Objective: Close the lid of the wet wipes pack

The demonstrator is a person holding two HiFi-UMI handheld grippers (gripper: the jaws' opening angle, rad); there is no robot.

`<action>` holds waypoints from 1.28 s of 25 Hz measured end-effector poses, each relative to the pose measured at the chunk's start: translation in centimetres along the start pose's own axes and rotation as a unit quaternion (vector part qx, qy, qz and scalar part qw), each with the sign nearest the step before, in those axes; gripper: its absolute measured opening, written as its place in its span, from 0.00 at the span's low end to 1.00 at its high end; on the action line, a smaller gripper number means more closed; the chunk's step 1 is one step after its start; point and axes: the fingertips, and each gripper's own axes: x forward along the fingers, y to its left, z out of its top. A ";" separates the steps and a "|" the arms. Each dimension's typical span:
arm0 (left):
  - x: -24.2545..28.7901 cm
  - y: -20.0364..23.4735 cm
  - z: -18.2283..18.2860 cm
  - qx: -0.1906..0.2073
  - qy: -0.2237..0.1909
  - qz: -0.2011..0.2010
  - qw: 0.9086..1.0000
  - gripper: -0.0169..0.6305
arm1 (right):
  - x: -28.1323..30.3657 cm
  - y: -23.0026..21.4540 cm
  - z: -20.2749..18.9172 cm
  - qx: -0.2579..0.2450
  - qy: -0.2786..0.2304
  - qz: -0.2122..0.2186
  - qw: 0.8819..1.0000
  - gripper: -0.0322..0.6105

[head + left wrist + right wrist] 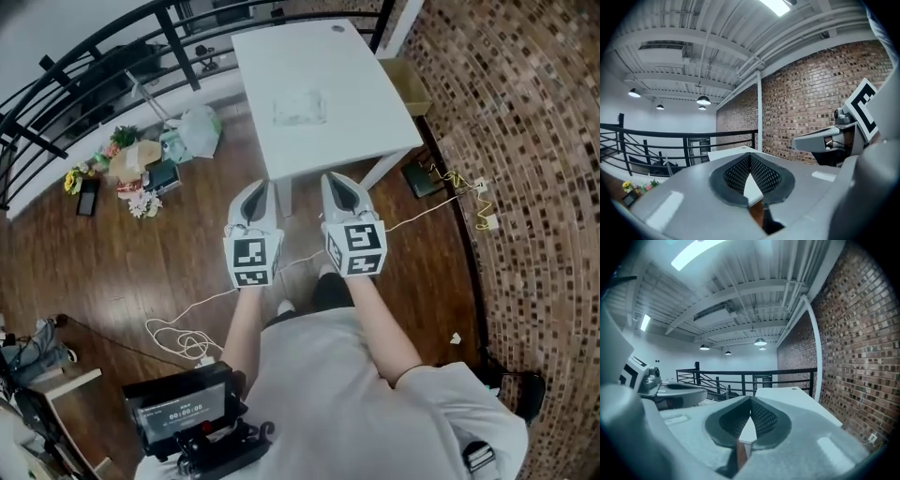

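The wet wipes pack (300,108) lies flat near the middle of the white table (356,84). It is pale and small, and I cannot tell how its lid stands. Both grippers hover side by side before the table's near edge, well short of the pack. My left gripper (254,199) is shut with nothing in it. My right gripper (341,191) is shut and empty too. In the left gripper view the jaws (750,157) meet at their tips, with the right gripper (824,140) beside them. The right gripper view shows its jaws (750,401) closed, and the pack is hidden there.
A brick wall (525,141) runs along the right and a black railing (84,56) along the left. Bags and flowers (141,164) lie on the wooden floor left of the table. White cables (187,328) trail on the floor. A cardboard box (410,84) stands by the table's right side.
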 end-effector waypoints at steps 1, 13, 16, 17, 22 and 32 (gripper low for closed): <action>1.3 0.1 0.0 0.001 0.002 -0.004 1.000 0.05 | 1.2 -1.0 -0.2 0.003 0.005 -0.003 1.000 0.04; 23.4 4.5 2.3 -0.006 0.011 0.042 0.999 0.05 | 23.2 -14.1 3.6 -0.016 0.017 0.084 0.996 0.03; 27.1 5.6 2.8 -0.001 0.018 0.055 0.998 0.05 | 27.8 -16.1 4.3 -0.010 0.021 0.100 0.995 0.04; 28.0 5.9 2.5 -0.002 0.025 0.058 0.998 0.05 | 29.1 -16.7 3.9 -0.011 0.030 0.096 0.995 0.04; 30.3 8.2 -1.2 -0.027 0.074 0.070 0.994 0.05 | 32.9 -17.7 0.0 -0.014 0.085 0.107 0.991 0.04; 34.6 10.9 -6.5 -0.050 0.130 0.019 0.990 0.05 | 41.5 -17.2 -3.2 -0.039 0.160 0.139 0.976 0.04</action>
